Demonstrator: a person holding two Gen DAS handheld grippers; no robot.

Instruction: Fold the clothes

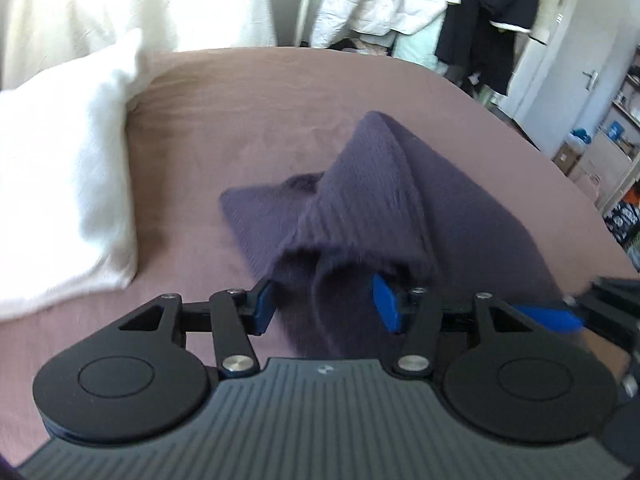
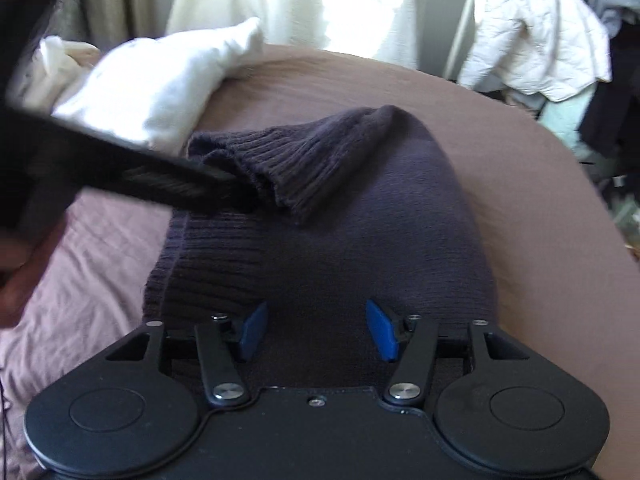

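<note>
Both claws stand spread over the dark purple sweater (image 2: 360, 216), which lies on the mauve bed (image 1: 240, 128) just beside the white pillow (image 1: 68, 168). Left claw (image 1: 326, 300) has a ribbed fold of the sweater hanging loosely between its blue pads (image 1: 386, 300), which do not press on it. Right claw (image 2: 316, 330) hovers over the flat near part of the sweater, pads apart, pinching nothing. Beyond the sweater, past the bed's far edge, a white quilted jacket (image 2: 532, 40) hangs among other clothes.
</note>
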